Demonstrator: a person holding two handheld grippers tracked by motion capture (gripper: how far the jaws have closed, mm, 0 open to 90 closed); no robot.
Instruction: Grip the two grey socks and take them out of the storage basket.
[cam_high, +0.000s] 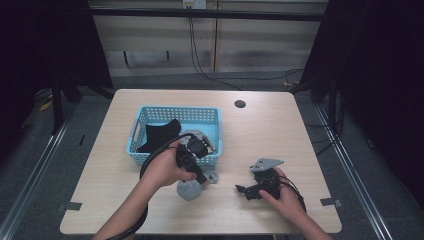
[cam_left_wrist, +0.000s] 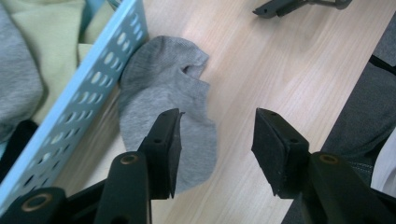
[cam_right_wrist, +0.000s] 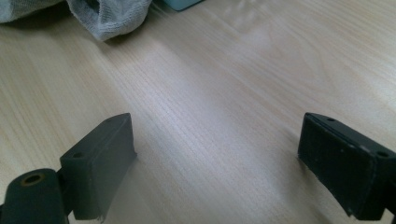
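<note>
Jaws of left gripper (cam_left_wrist: 215, 144) gape over grey sock (cam_left_wrist: 163, 88).

- The grey sock (cam_left_wrist: 163, 93) lies partly hidden behind one jaw of the left gripper (cam_left_wrist: 217, 144).
- The top edge cuts off the blue basket (cam_left_wrist: 88, 88).
- Its clothes are cropped, too.

high view: overhead, facing forward-down | gripper views: close, low | shared: grey sock (cam_left_wrist: 163, 93)
</note>
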